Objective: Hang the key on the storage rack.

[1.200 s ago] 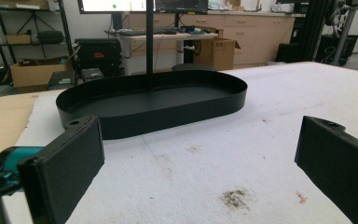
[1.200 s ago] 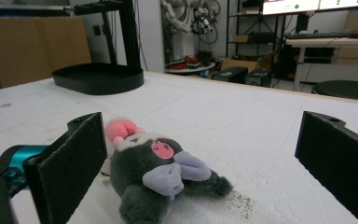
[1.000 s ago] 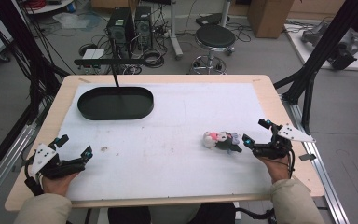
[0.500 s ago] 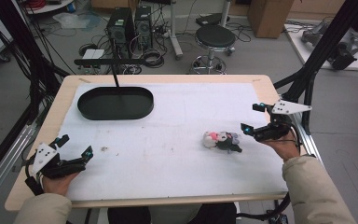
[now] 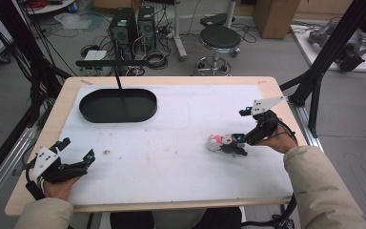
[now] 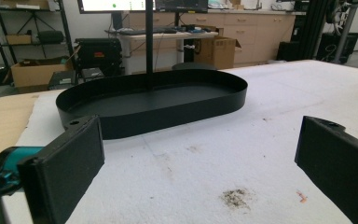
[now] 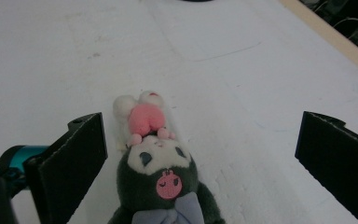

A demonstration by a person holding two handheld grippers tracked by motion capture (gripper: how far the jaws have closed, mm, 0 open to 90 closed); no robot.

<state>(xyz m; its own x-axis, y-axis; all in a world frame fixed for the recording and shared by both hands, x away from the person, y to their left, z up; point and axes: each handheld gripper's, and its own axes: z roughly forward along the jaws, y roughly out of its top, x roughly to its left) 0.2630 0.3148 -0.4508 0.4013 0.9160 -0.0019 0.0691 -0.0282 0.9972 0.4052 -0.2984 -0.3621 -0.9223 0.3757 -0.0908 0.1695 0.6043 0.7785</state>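
A small plush toy, dark grey with a white face and pink parts, lies on the white mat right of centre. In the right gripper view the plush toy lies low between the two black jaws, its head pointing away, with neither jaw touching it. My right gripper is open and tilted down just right of the toy; in its own view the right gripper has a wide gap. My left gripper rests open near the front left corner. From its own view the left gripper faces a black oval tray with nothing between its jaws.
The black oval tray sits at the back left with nothing in it. A black post with a crossbar rises behind it. Small stains mark the mat ahead of the left gripper. The wooden table edge runs close on the right.
My right gripper has moved away from the front right edge, forward and then left, and now tilts down with its jaws on either side of the plush toy. The left gripper has stayed put.
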